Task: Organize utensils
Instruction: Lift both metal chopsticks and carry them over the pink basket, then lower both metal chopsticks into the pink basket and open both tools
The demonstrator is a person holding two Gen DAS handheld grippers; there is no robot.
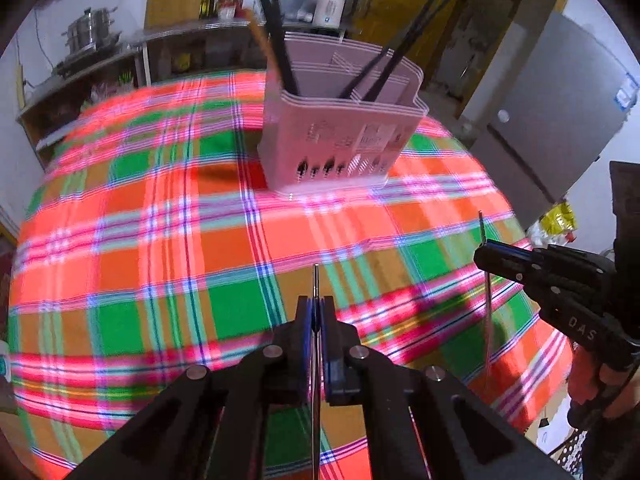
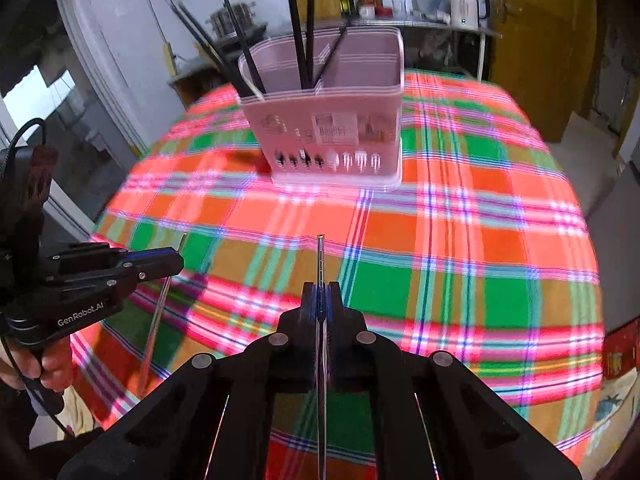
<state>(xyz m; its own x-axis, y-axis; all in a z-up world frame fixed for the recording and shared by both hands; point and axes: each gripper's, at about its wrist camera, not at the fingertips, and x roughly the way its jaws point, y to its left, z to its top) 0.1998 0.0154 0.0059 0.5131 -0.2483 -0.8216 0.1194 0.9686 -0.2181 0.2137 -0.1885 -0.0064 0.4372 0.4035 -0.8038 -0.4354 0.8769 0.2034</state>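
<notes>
Holding one thin metal stick [image 1: 316,280] tight, the left gripper [image 1: 316,308] hangs above the checked tablecloth [image 1: 160,240]. The right gripper [image 2: 321,296] pinches another thin stick [image 2: 320,256] the same way. Both sticks look like chopsticks, though blur makes that hard to tell. Farther back on the cloth stands a pink basket [image 2: 328,132] with black chopsticks [image 2: 296,24] poking up from it.

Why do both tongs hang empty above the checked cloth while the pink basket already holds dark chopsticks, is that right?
Not empty: the left tongs are shut on a thin metal chopstick, the right tongs on another; each wrist view shows it. The pink basket does hold dark chopsticks.
</notes>
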